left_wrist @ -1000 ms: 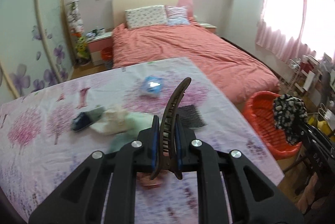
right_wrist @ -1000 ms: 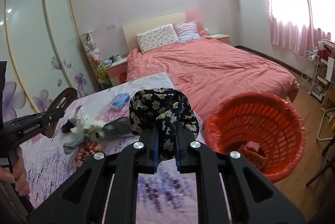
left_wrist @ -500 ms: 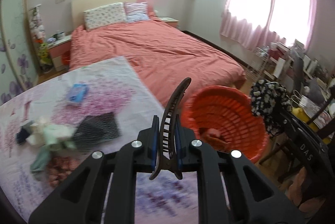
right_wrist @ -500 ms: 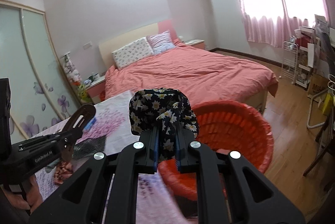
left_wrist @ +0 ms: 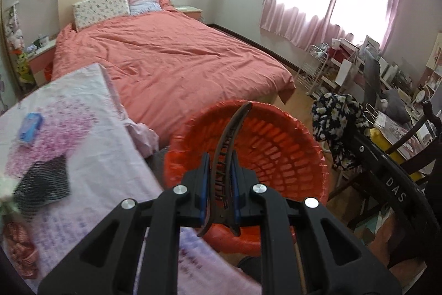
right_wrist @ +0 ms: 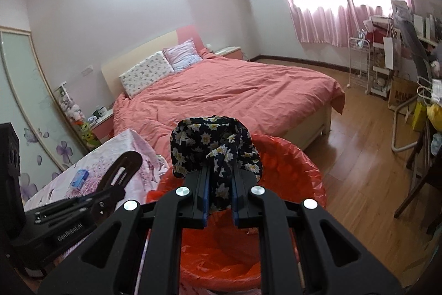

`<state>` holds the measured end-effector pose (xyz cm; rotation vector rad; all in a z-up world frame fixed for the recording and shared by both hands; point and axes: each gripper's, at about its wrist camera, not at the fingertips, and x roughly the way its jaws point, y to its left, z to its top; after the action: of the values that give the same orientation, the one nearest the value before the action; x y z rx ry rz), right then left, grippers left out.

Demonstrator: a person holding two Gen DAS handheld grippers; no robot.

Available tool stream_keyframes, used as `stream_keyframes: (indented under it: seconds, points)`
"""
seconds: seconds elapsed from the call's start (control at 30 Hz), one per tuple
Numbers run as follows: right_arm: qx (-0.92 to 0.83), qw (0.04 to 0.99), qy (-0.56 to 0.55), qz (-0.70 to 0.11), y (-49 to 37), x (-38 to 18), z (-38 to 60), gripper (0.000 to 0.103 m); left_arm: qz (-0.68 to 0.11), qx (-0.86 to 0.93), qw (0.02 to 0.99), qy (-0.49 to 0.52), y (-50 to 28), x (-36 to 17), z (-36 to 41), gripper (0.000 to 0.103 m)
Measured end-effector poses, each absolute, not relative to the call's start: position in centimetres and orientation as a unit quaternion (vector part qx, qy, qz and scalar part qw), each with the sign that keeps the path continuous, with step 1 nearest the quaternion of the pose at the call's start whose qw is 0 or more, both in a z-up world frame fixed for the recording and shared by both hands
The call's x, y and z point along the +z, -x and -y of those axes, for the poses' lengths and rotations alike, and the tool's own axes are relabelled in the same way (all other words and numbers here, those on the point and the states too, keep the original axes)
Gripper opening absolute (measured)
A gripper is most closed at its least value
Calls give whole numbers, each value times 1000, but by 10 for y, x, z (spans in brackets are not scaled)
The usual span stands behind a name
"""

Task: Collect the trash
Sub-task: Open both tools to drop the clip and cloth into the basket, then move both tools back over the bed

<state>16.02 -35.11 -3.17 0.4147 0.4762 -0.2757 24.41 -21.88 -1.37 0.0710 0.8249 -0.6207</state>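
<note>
My left gripper [left_wrist: 218,168] is shut on a brown hair claw clip [left_wrist: 230,135], held over the near rim of the red basket [left_wrist: 290,146]. My right gripper [right_wrist: 219,176] is shut on a dark floral scrunchie [right_wrist: 204,141], held above the same red basket [right_wrist: 292,165], which is lined with a red bag. The scrunchie also shows in the left wrist view [left_wrist: 335,113], to the right of the basket. The clip also shows in the right wrist view [right_wrist: 118,170], at the left.
A table with a floral cloth [left_wrist: 91,157] stands left of the basket, carrying a black mesh piece [left_wrist: 44,181], a blue packet [left_wrist: 30,125] and a red ribbon bundle [left_wrist: 19,248]. A pink bed [left_wrist: 171,60] lies behind. Chairs and cluttered shelves [left_wrist: 386,90] stand at right.
Both grippers swung right from the table toward the red basket. The clip is now over the basket's near rim, and the scrunchie is over the basket.
</note>
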Motion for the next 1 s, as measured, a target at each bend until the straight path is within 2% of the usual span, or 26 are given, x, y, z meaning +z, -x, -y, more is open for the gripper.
stream_keyframes:
  seconds: [0.2, 0.3, 0.43, 0.83, 1.0]
  points:
    - [-129, 932, -226, -254, -169, -44, 368, 14, -421, -299, 855, -37, -258, -40, 244, 16]
    - [-124, 927, -243, -259, -169, -49, 377, 28, -426, -297, 854, -36, -262, -47, 245, 34]
    - [-127, 922, -251, -266, -169, -51, 381, 36, -427, -286, 857, -42, -266, -50, 243, 40]
    - [-146, 934, -196, -260, -163, -30, 357, 43, -384, -223, 893, -67, -250, -24, 176, 58]
    - [-121, 942, -171, -261, -167, -20, 324, 43, -368, -193, 907, -68, -236, -11, 120, 61]
